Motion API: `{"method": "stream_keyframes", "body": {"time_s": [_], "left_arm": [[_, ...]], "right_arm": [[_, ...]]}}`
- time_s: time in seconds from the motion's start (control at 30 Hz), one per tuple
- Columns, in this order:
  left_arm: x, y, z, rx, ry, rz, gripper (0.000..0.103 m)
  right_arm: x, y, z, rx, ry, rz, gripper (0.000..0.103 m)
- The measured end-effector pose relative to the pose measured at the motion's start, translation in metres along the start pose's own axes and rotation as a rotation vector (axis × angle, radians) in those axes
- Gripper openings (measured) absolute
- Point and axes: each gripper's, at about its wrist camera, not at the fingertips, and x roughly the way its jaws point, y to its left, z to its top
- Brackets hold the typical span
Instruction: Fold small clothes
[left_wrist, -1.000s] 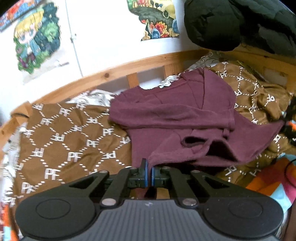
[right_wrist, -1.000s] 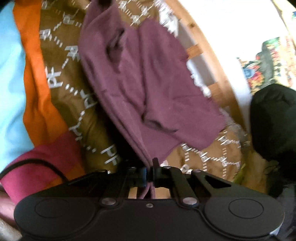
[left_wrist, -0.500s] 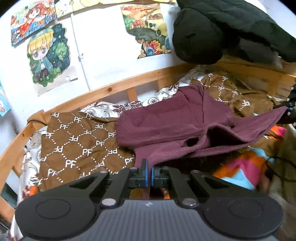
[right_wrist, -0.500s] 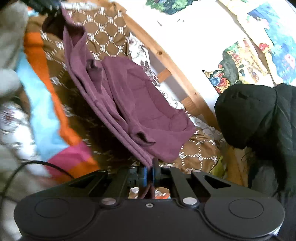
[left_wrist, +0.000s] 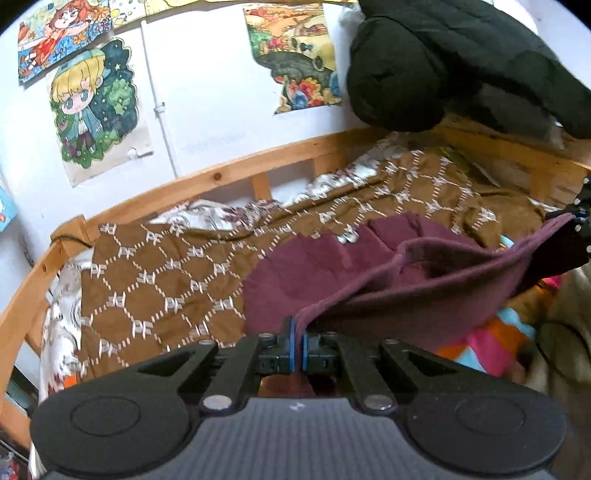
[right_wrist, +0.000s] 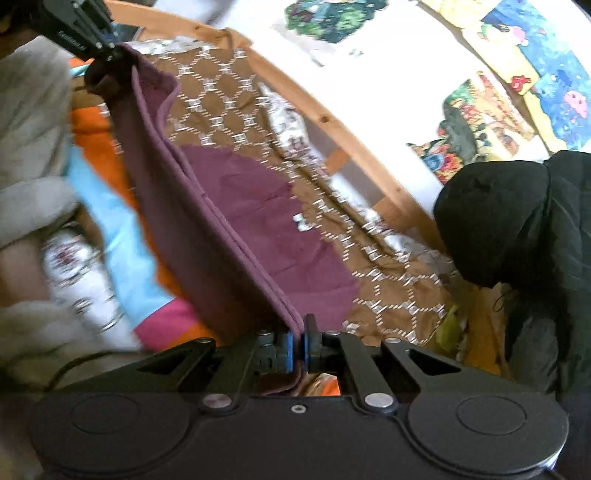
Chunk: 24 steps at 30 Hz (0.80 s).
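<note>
The maroon garment (left_wrist: 424, 291) hangs stretched, doubled along its edge, both grippers' jaws clamped on its corners, across the frame's lower right.

White wall (left_wrist: 207, 92) with cartoon posters (left_wrist: 92, 110), wooden bed rail (left_wrist: 221, 173), brown patterned blanket (left_wrist: 166, 273)

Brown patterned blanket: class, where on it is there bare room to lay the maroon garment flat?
The brown patterned blanket lies bare between the wooden bed rail and the maroon garment held by both grippers. The end under the black jacket and the colourful bedding is crowded.
</note>
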Motion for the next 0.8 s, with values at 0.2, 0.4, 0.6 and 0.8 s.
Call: {"method": "stream_keyframes", "body": {"time_s": [0.2, 0.4, 0.6, 0.8], "left_arm": [[0.078, 0.019, 0.045, -0.044, -0.017, 0.085, 0.003], [0.177, 0.040, 0.076, -0.095, 0.045, 0.131, 0.004], [0.246, 0.048, 0.072, -0.109, 0.086, 0.124, 0.004], [0.291, 0.053, 0.057, -0.164, 0.125, 0.092, 0.005]], "right_arm": [[0.064, -0.032, 0.022, 0.015, -0.042, -0.125, 0.004], [0.162, -0.061, 0.043, 0.074, -0.049, -0.208, 0.005], [0.250, -0.088, 0.050, 0.118, -0.009, -0.198, 0.005], [0.308, -0.085, 0.046, 0.212, 0.028, -0.185, 0.006]]}}
